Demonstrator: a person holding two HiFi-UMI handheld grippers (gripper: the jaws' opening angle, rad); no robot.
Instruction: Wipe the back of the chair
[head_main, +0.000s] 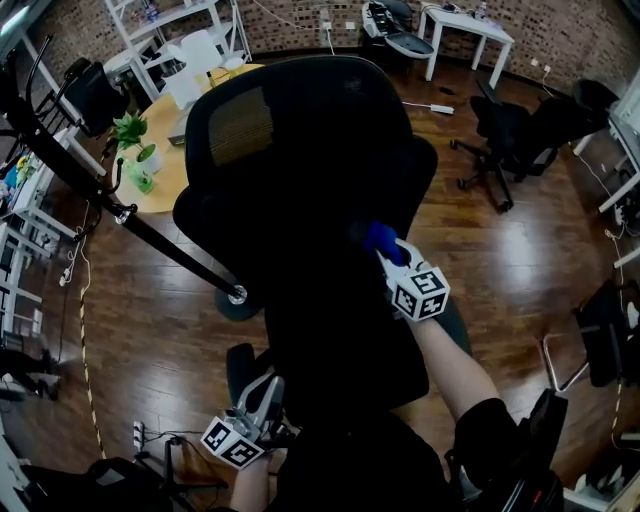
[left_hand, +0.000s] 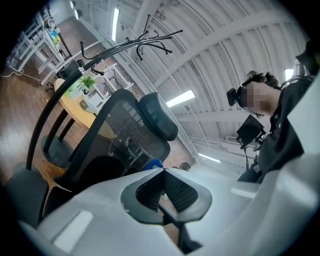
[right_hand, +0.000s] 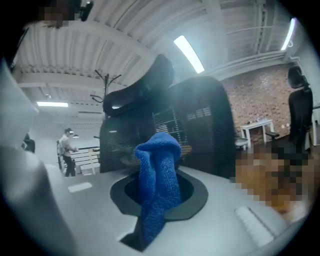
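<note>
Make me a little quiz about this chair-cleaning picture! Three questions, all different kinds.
1. Pick one: what colour is the cloth? A red, B blue, C yellow.
2. True or false: the left gripper holds the cloth.
3. Fill the gap: the right gripper holds the cloth up by the back of the black ____.

Key
1. B.
2. False: the left gripper's fingers are shut on nothing, low down beside the seat.
3. chair.
</note>
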